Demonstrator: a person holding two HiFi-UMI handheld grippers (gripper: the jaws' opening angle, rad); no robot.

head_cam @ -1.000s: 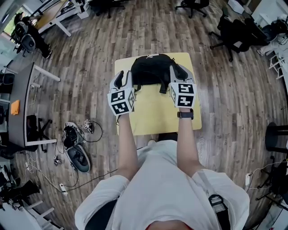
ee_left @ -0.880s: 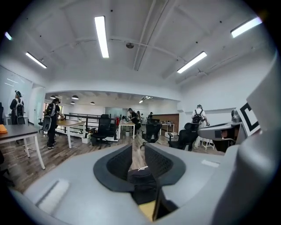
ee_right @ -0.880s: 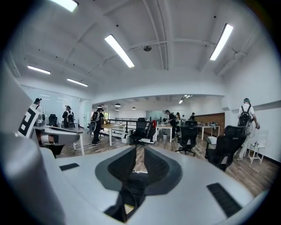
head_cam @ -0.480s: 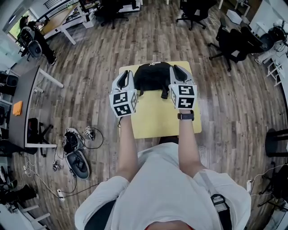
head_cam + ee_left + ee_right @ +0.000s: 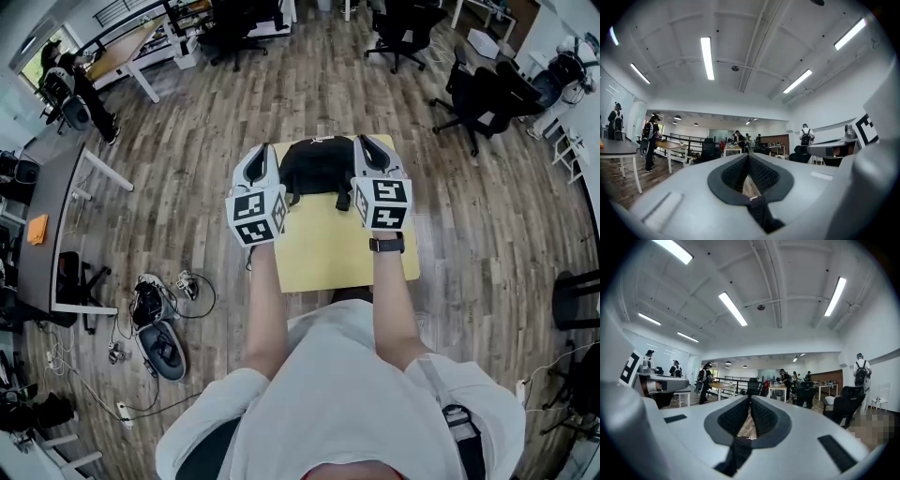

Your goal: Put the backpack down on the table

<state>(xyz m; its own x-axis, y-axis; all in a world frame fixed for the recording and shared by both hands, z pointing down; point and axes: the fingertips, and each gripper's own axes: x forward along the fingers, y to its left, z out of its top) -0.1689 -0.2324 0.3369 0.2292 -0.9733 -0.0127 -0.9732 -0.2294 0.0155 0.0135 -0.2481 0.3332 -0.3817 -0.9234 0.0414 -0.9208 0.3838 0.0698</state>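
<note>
A black backpack point(image 5: 317, 164) hangs over the far end of the small yellow table point(image 5: 328, 248), between my two grippers. At the bag's left side, my left gripper point(image 5: 261, 157) is closing tight on a black strap point(image 5: 761, 215) that runs out from between its jaws point(image 5: 749, 157). On the bag's right, my right gripper point(image 5: 367, 148) is closing on another black strap point(image 5: 736, 453), pinched at its jaws point(image 5: 750, 401). Both grippers point level, out across the room. The head view hides the bag's underside, so I cannot tell whether it touches the table.
Wooden floor surrounds the table. Cables and dark gear point(image 5: 155, 314) lie on the floor at the left beside a grey desk point(image 5: 42, 220). Black office chairs point(image 5: 473, 94) stand at the far right. People and desks point(image 5: 670, 145) are further off.
Both grippers have risen, and the backpack has come up with them above the table's far end.
</note>
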